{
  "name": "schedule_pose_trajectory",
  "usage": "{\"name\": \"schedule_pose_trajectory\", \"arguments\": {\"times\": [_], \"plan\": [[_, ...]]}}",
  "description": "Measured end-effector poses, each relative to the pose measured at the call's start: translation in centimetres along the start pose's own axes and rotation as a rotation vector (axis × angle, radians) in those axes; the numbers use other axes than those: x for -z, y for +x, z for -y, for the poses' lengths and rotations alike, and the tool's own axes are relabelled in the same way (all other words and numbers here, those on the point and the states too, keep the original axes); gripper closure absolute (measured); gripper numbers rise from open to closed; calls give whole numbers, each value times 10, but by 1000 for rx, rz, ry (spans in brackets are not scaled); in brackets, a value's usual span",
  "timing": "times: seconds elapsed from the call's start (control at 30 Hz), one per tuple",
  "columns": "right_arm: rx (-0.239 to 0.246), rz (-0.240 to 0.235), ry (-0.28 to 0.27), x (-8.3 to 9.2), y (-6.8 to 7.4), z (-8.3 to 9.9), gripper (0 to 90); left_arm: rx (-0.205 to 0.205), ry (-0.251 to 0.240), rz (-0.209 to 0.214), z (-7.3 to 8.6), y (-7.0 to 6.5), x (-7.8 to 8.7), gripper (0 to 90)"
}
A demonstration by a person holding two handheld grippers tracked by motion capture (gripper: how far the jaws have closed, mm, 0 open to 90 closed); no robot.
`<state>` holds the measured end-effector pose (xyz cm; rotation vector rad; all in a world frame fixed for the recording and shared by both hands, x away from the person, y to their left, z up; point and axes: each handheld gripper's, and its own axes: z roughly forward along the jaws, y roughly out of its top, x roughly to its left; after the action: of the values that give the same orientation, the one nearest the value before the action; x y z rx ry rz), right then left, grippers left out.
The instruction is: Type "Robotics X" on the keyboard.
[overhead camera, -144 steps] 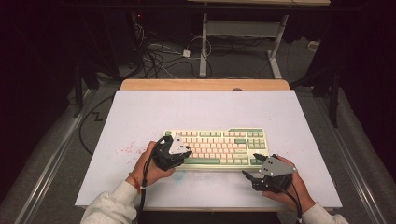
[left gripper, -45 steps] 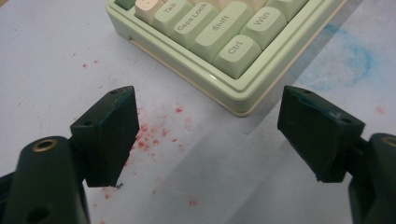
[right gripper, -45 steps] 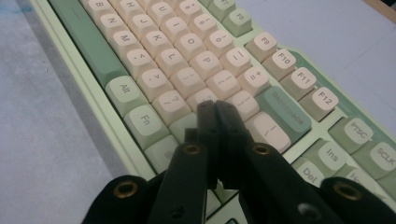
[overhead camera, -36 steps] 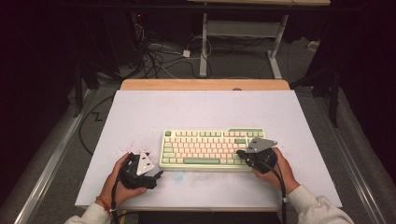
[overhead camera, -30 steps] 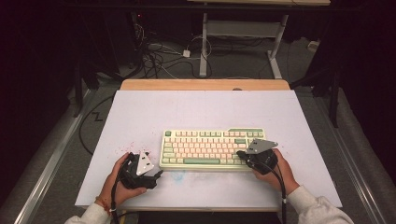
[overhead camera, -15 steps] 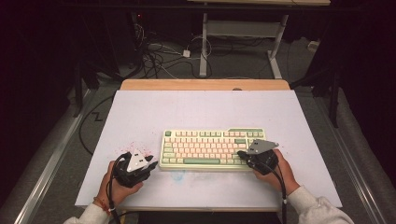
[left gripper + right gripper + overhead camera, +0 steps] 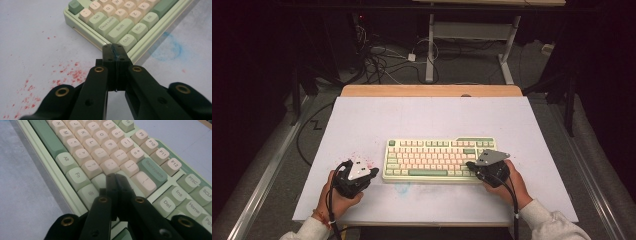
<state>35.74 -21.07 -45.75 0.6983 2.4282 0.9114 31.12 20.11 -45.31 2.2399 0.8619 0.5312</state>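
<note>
A green and cream keyboard (image 7: pixel 439 160) lies flat on the white table top, a little right of centre. My left gripper (image 7: pixel 373 173) rests on the table just off the keyboard's near left corner. In the left gripper view its jaws (image 7: pixel 115 50) have just been closing and now meet with nothing between them, pointing at the Ctrl key of the keyboard (image 7: pixel 120 22). My right gripper (image 7: pixel 470 164) sits over the keyboard's right end. Its jaws (image 7: pixel 115 176) are shut and empty, with the tips down among the keys of the keyboard (image 7: pixel 100 147), below the Backspace key.
Red specks (image 7: pixel 67 75) dot the white table top (image 7: pixel 427 117) by the left gripper, and a blue smudge (image 7: pixel 170 47) lies in front of the keyboard. A wooden edge (image 7: pixel 432 91) runs along the far side. Cables (image 7: pixel 387 57) and desk legs stand on the floor beyond.
The left gripper's jaws have gone from open to shut with nothing in them, and that hand shifted slightly. The right gripper has stayed on the keyboard's right end.
</note>
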Motion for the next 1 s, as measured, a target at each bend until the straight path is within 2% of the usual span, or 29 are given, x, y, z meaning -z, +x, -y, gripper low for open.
{"name": "schedule_pose_trajectory", "arguments": {"times": [0.27, 0.6, 1.0], "plan": [[-1, 0, -3, 0, 0, 0, 898, -16, 6, 2, -13, 0, -5, 864], [-3, 3, -3, 0, 0, 0, 899, -57, 17, 54, -39, -7, -19, 859], [3, 5, -1, -1, 0, 0, 899, -117, 48, 90, -60, -18, -40, 857]]}}
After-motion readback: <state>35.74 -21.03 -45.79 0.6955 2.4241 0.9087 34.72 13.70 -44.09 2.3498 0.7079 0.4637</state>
